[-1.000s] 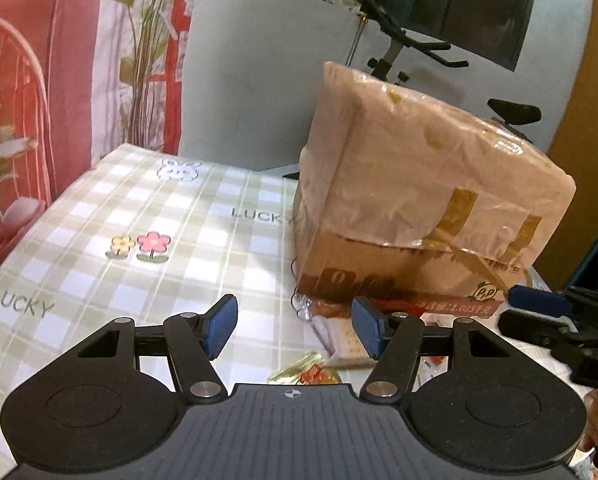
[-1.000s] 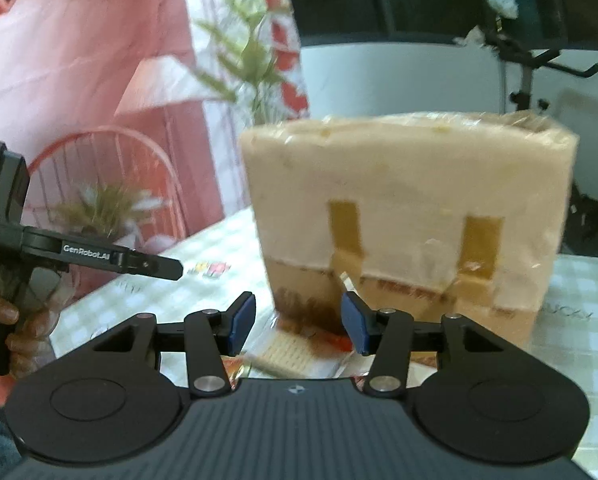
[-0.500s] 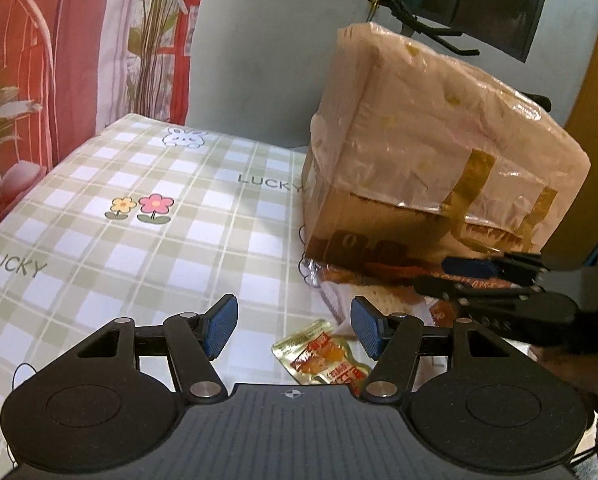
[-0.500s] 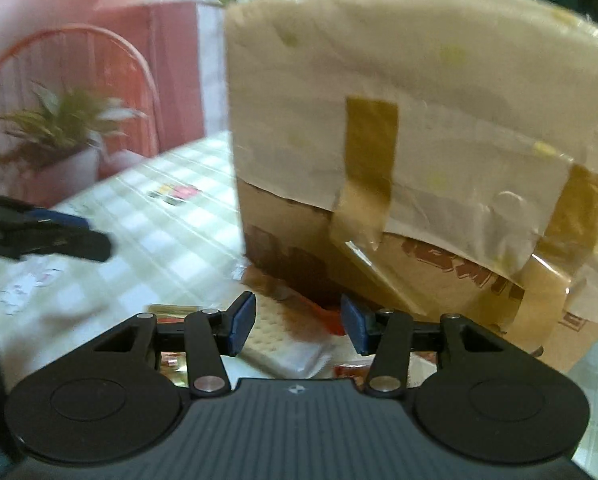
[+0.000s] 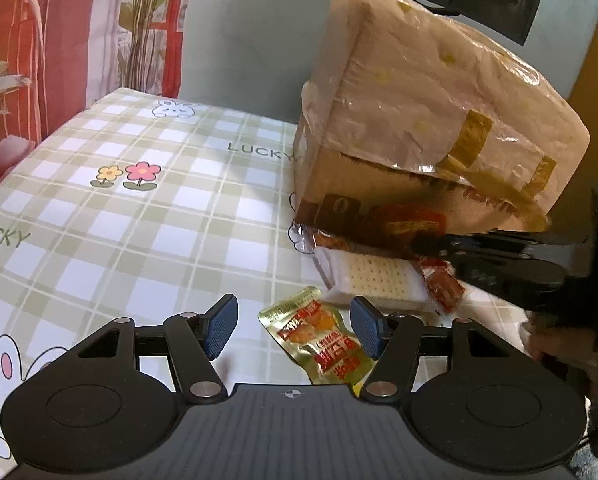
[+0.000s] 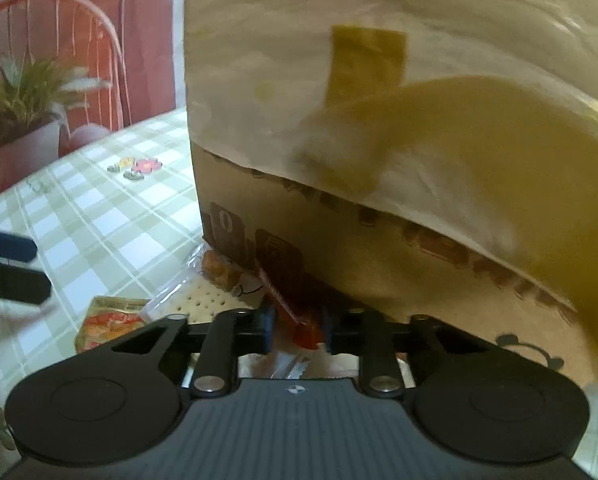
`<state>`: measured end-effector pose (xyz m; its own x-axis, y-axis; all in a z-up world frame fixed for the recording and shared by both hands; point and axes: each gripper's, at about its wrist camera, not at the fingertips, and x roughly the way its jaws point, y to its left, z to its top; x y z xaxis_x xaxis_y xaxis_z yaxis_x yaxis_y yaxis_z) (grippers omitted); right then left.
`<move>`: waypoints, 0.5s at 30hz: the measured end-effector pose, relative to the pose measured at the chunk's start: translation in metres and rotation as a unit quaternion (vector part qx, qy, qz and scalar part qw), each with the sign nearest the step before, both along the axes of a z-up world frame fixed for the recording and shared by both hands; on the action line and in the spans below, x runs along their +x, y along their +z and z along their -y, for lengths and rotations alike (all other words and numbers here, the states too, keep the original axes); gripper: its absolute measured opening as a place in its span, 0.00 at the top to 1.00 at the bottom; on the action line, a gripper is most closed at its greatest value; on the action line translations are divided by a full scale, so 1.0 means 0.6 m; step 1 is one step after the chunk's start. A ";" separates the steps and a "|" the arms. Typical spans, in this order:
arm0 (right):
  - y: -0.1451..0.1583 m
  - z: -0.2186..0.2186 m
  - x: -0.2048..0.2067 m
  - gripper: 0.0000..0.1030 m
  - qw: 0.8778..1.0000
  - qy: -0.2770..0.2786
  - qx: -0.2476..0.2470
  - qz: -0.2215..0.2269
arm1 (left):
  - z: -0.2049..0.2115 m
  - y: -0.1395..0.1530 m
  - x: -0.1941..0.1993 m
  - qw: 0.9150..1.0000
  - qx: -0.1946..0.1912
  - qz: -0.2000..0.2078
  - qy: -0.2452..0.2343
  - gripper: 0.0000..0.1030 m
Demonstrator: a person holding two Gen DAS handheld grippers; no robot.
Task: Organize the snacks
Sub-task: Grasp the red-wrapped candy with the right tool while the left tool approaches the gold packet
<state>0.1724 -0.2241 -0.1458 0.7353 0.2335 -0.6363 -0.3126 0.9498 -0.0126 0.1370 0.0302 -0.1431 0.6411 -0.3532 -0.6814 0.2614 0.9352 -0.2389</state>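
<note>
Right tool (image 6: 297,330) now down at base of wrapped box (image 6: 379,120), jaws closing on red snack packet (image 6: 299,320) between them. Left tool (image 5: 293,326) open above gold pouch (image 5: 319,336) on bench (image 5: 139,220). First pick likely under way.

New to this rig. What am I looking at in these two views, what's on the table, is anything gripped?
No robot arm: a person holds a two-finger gripper in each hand, with a fisheye camera on each looking along its fingers. The left view shows the left gripper open above a gold snack pouch on the checked tablecloth. Beside it lie a cracker pack and a big taped box. The right gripper is closing its jaws on a red snack packet at the box's foot.
</note>
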 end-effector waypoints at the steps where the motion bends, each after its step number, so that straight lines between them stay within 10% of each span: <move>1: 0.005 0.006 -0.008 0.93 1.000 -0.006 0.012 0.005 | 0.001 -0.001 -0.001 1.000 0.000 -0.003 0.000 0.38; 15: 0.025 0.066 -0.125 0.95 0.984 -0.073 0.159 0.039 | 0.037 -0.027 -0.007 0.999 0.027 -0.040 -0.017 0.37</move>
<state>0.0977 -0.2639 -0.1307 0.8188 0.3004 -0.4892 -0.1828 0.9443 0.2738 0.1329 0.0080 -0.1591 0.5719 -0.3358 -0.7484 0.2753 0.9380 -0.2104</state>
